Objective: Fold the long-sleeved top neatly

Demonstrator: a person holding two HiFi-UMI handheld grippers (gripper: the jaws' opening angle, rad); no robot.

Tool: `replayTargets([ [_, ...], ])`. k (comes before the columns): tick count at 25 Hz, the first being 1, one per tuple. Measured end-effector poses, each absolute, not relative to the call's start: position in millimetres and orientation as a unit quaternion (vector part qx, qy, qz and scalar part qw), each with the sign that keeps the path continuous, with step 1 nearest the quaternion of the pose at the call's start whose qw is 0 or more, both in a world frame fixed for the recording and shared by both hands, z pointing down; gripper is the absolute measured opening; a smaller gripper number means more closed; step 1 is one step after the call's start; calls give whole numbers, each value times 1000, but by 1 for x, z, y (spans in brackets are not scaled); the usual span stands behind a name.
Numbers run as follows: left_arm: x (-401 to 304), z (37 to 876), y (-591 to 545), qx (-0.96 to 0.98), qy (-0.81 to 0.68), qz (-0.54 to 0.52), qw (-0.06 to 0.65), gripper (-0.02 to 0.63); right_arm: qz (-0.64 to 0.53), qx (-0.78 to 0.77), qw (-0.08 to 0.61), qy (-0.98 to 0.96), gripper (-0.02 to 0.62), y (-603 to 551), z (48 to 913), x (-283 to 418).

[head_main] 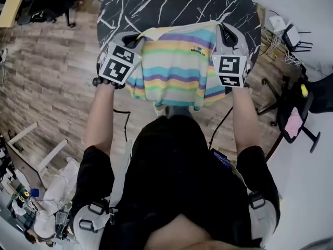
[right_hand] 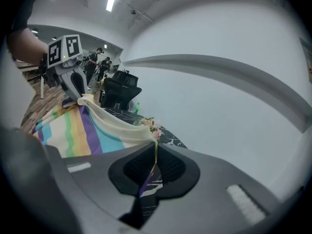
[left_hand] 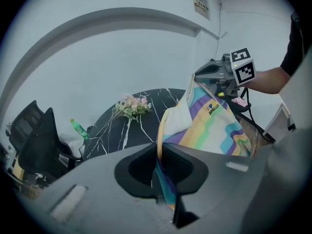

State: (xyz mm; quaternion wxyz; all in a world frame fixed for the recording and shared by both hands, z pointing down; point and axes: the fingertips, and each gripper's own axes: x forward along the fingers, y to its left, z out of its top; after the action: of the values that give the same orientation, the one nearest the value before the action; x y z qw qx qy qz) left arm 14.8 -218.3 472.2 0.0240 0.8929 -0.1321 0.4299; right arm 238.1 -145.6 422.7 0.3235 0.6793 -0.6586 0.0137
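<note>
Apparently already part-folded, the striped top hangs at the black table's near edge, its upper corners pinched by the left gripper and the right gripper; laying it down and the last folds remain.

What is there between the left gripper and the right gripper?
The striped top hangs spread between the left gripper and the right gripper. Each gripper is shut on its upper edge. The head view shows this.
</note>
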Motion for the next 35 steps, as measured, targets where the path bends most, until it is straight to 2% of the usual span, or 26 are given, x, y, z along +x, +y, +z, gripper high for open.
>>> replayTargets([
  [18,66,540,-327,868,-178,458,68,41,34,647,351,-676,17,-262,497,289],
  [21,67,551,-337,865,-182,461,80,53,44,643,355,-677,17,-272,510,290],
  [23,65,558,-340,863,-186,462,89,96,59,640,356,-678,23,-274,520,289],
  [24,62,562,-341,861,-188,464,92,127,71,637,355,-681,47,-274,526,288],
  [26,53,568,-339,855,-191,471,99,191,101,625,349,-690,143,-271,535,282],
  [27,48,570,-336,853,-191,474,105,202,114,621,347,-694,169,-268,539,280],
  [35,19,579,-308,848,-201,471,136,181,149,620,350,-686,183,-225,552,269],
])
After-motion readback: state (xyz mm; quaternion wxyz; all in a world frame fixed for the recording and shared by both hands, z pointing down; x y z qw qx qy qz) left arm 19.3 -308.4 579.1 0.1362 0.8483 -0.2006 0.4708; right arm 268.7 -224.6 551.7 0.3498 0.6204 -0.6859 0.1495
